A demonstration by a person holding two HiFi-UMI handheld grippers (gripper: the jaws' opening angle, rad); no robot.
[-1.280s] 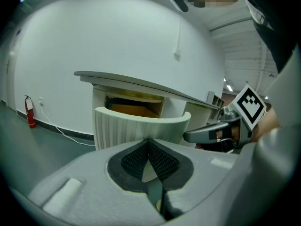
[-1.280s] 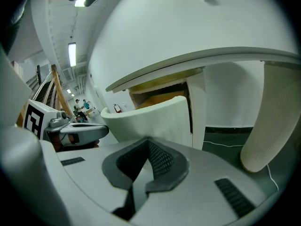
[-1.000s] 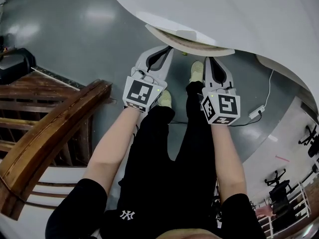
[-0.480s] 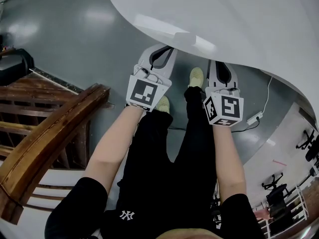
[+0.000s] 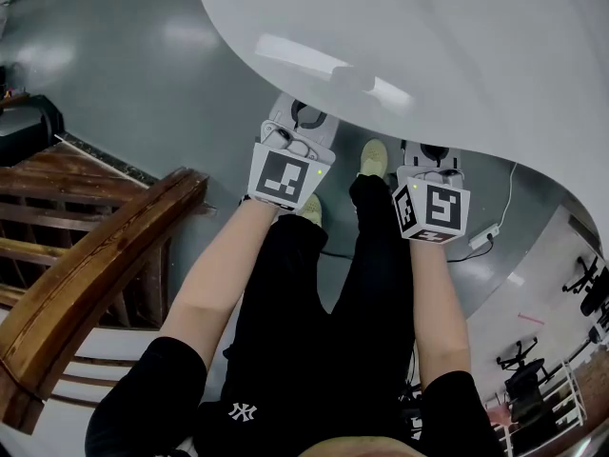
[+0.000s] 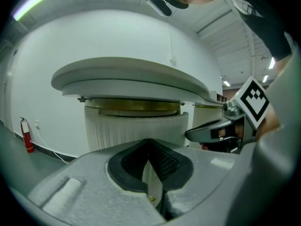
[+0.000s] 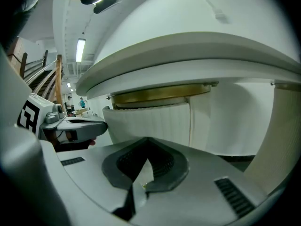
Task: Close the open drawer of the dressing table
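Observation:
The white dressing table top (image 5: 428,46) curves over both grippers in the head view. Its drawer is hidden there. In the left gripper view the drawer's white ribbed front (image 6: 136,126) with a gold rim sits under the table top (image 6: 131,74), right ahead of my left gripper (image 6: 149,142). The right gripper view shows the same drawer front (image 7: 150,121) just beyond my right gripper (image 7: 146,142). Both grippers are shut with nothing in them. I cannot tell whether the tips touch the front. In the head view the left gripper (image 5: 304,114) and right gripper (image 5: 430,150) reach under the table edge.
A brown wooden chair (image 5: 95,265) stands at my left. A white power strip (image 5: 483,238) with a cable lies on the grey floor at the right. A red fire extinguisher (image 6: 27,135) stands by the far wall. A white table leg (image 7: 282,135) rises at the right.
Both grippers have moved forward under the table edge. The drawer, which stuck out beyond the top a second ago, has slid out of sight beneath it.

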